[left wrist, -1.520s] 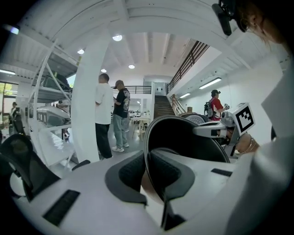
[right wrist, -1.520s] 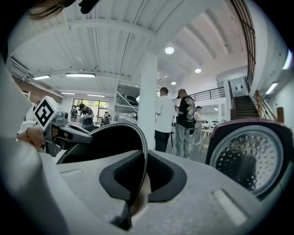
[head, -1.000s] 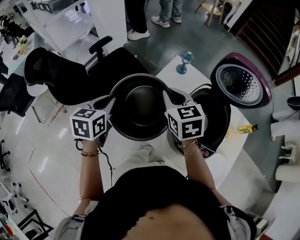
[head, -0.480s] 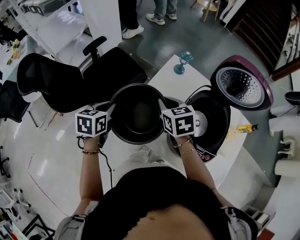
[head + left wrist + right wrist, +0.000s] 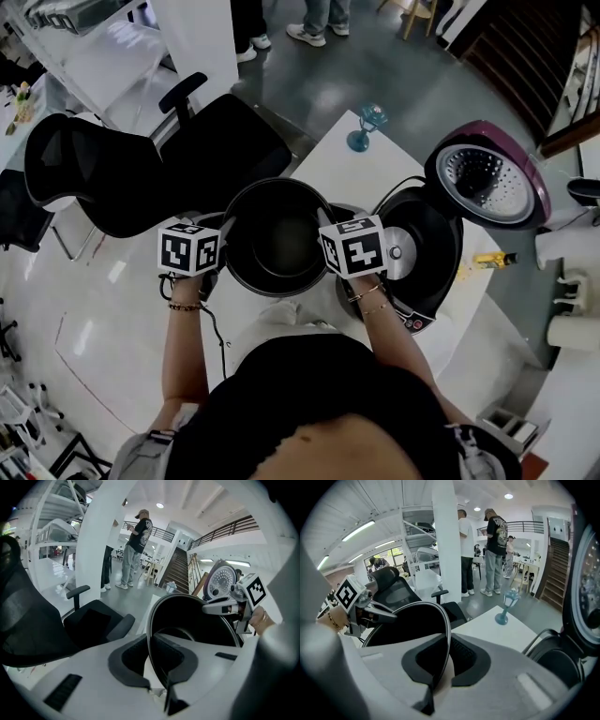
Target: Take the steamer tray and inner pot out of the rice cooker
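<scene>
The black inner pot (image 5: 277, 236) hangs upright over the white table (image 5: 342, 169), just left of the open rice cooker (image 5: 424, 253). My left gripper (image 5: 223, 231) is shut on the pot's left rim and my right gripper (image 5: 326, 221) on its right rim. In the left gripper view the thin rim (image 5: 151, 634) runs between the pads of the left gripper (image 5: 157, 660), with the pot's dark inside (image 5: 197, 620) beyond. In the right gripper view the right gripper (image 5: 443, 660) grips the rim (image 5: 447, 630) the same way. A grey round piece (image 5: 349, 212) shows past the pot's right side, mostly hidden.
The cooker's purple lid (image 5: 487, 183) stands open at the right. A small blue lamp-shaped ornament (image 5: 367, 125) is at the table's far corner, and a yellow item (image 5: 494, 259) lies right of the cooker. A black office chair (image 5: 141, 164) stands left of the table. People stand beyond.
Both grippers have come down together with the pot held between them; the pot looks smaller and sits lower, nearer the table. The cooker has not moved.
</scene>
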